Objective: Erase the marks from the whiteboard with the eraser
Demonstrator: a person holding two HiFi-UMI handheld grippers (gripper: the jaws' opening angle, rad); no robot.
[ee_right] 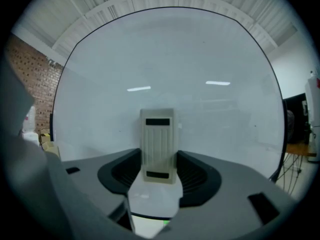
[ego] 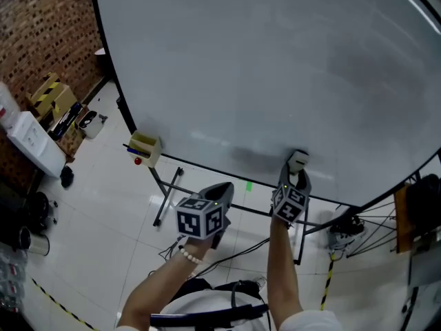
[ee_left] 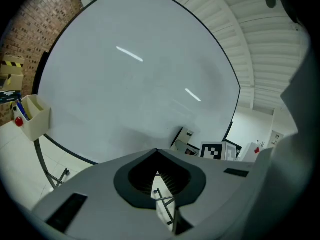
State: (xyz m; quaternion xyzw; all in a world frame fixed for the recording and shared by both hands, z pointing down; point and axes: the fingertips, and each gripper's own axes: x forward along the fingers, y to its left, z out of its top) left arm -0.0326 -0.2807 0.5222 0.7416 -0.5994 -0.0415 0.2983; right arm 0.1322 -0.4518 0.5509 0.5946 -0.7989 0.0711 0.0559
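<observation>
We held the eraser point(ego: 298, 160) in our right claw point(ego: 295, 174). The claw was clenched on it, with one jaw on each long side. The eraser stood up tall between the jaws. Its flat face lay against the whiteboard point(ego: 275, 67), low down near the bottom edge and a bit right of the middle.

Just left of the eraser we saw a dim grey patch on the board. We could not tell if it was a smear or a shadow. The rest of the board looked white, with a few bright streaks of light on it.

Our left claw point(ego: 222, 190) was clenched too. Its two jaws met tip to tip and nothing was between them. It hung in the air below the board, left of the right claw and apart from it. It did not touch the board.

A small cream box point(ego: 145, 145) sat on the bottom left edge of the board. A blue pen point(ee_left: 21, 109) stuck out of it, and something red point(ee_left: 19, 121) was on its side. The board stood on a thin dark frame point(ego: 167, 188) over a white tiled floor point(ego: 103, 219). A brick wall point(ego: 41, 26) was off to the left, with cardboard boxes point(ego: 58, 105) down beside it.
</observation>
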